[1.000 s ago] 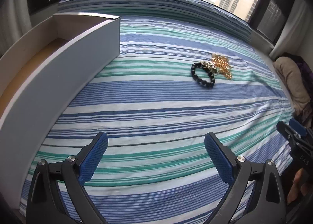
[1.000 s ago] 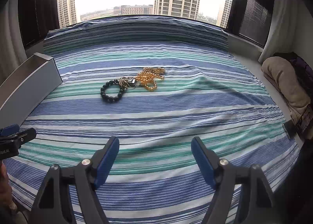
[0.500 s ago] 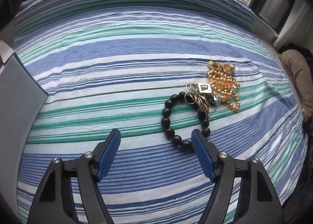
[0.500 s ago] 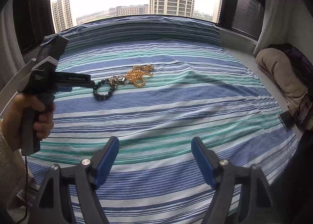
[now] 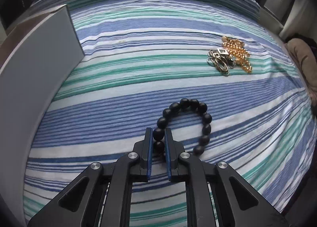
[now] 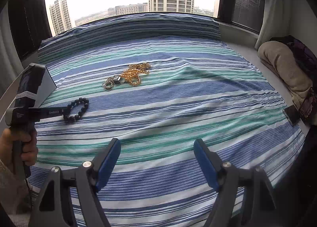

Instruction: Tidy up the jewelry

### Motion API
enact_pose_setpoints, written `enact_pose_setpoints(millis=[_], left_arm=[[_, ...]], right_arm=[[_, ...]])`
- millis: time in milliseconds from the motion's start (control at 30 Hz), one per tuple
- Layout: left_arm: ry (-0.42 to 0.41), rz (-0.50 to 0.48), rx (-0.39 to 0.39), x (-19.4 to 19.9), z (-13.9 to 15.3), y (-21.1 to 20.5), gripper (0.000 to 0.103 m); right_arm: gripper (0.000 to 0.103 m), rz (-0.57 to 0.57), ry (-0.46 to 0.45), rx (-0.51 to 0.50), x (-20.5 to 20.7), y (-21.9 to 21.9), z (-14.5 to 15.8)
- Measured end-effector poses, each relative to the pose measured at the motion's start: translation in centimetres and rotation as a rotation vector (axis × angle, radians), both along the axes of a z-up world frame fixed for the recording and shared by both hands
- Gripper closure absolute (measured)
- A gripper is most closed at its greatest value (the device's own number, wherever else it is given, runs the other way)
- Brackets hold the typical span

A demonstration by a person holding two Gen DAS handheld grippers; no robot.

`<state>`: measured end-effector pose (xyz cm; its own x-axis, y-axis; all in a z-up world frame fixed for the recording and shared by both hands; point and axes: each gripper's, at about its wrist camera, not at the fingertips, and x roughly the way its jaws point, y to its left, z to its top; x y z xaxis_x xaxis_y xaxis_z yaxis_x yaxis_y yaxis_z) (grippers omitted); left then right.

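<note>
My left gripper (image 5: 158, 132) is shut on a black bead bracelet (image 5: 206, 119), which hangs forward from the jaws just above the striped bedspread. In the right wrist view the left gripper (image 6: 64, 110) holds the bracelet (image 6: 82, 109) at the left. A silver ring-and-pendant cluster (image 5: 219, 59) and a gold bead chain (image 5: 238, 52) lie together farther right; they also show in the right wrist view, the silver cluster (image 6: 112, 83) beside the gold chain (image 6: 134, 74). My right gripper (image 6: 157, 157) is open and empty above the near part of the bed.
A grey-white open box (image 5: 35, 64) stands at the bed's left edge. The striped bedspread (image 6: 188, 98) is rumpled into a low ridge at centre right. A beige pillow (image 6: 283, 68) and a dark phone-like item (image 6: 292, 115) lie at the right edge.
My left gripper closed on the black bracelet and pulled it left and away from the silver and gold jewelry. The right gripper stayed in place, open.
</note>
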<state>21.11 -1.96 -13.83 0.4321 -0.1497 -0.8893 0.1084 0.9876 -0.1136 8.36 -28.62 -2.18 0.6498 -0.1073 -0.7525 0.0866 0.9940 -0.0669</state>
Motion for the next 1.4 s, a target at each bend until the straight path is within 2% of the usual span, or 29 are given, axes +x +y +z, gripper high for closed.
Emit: enact_pose_setpoints(millis=[67, 167, 233, 300, 400, 467, 533, 600, 700, 767, 800, 867, 900, 933, 967, 1000, 1200, 1400], left_arm=[[0.008, 0.011, 0.001, -2.2, 0.2, 2.6, 0.094], [0.022, 0.045, 0.0, -5.2, 0.1, 6.0, 0.094], [0.024, 0.064, 0.003, -6.8, 0.0, 7.6, 0.093], [0.021, 0.079, 0.001, -7.9, -0.1, 8.7, 0.093], [0.014, 0.085, -0.008, -8.9, -0.4, 9.1, 0.092], [-0.001, 0.092, 0.002, -9.0, -0.3, 9.1, 0.083], [-0.011, 0.106, -0.008, -9.0, -0.2, 9.0, 0.055], [-0.027, 0.12, -0.016, -9.0, 0.0, 9.1, 0.046], [-0.027, 0.123, -0.026, -9.0, 0.1, 9.1, 0.045], [-0.028, 0.126, -0.027, -8.9, 0.2, 9.1, 0.045], [-0.028, 0.127, -0.028, -8.9, 0.2, 9.2, 0.045], [-0.031, 0.13, -0.025, -9.2, 0.2, 9.4, 0.045], [-0.031, 0.132, -0.023, -9.3, 0.2, 9.4, 0.043], [-0.029, 0.134, -0.021, -9.6, 0.2, 9.6, 0.043], [-0.026, 0.135, -0.02, -9.8, 0.2, 9.7, 0.043], [-0.025, 0.136, -0.017, -9.9, 0.2, 9.7, 0.043], [-0.028, 0.151, -0.026, -10.4, 0.5, 10.3, 0.043], [-0.021, 0.152, -0.017, -11.0, 0.6, 10.7, 0.043]], right_arm=[[0.025, 0.063, 0.02, 0.046, 1.1, 0.5, -0.3], [0.025, 0.187, 0.043, 0.213, 4.5, 0.8, -1.0], [0.025, 0.22, 0.107, 0.313, 7.9, 0.8, -2.3], [0.025, 0.242, 0.16, 0.348, 11.3, 1.3, -3.9], [0.026, 0.257, 0.2, 0.32, 15.8, 2.6, -6.1], [0.028, 0.259, 0.212, 0.295, 18.3, 3.7, -7.1], [0.033, 0.245, 0.215, 0.282, 20.2, 4.8, -7.9], [0.033, 0.217, 0.194, 0.231, 21.7, 6.0, -8.0], [0.032, 0.165, 0.187, 0.162, 23.8, 8.1, -8.3], [0.033, 0.147, 0.187, 0.067, 24.8, 10.0, -8.7], [0.034, 0.151, 0.189, 0.007, 25.1, 11.1, -8.9], [0.051, 0.16, 0.163, -0.061, 25.0, 12.5, -9.0], [0.077, 0.166, 0.155, -0.077, 24.9, 13.0, -8.8], [0.082, 0.161, 0.152, -0.115, 24.8, 13.4, -8.6], [0.084, 0.168, 0.147, -0.125, 24.6, 13.8, -8.5], [0.1, 0.18, 0.141, -0.122, 24.4, 14.0, -8.3], [0.1, 0.281, 0.18, -0.051, 21.2, 13.8, -8.0], [0.1, 0.376, 0.223, 0.01, 15.3, 12.2, -7.4]])
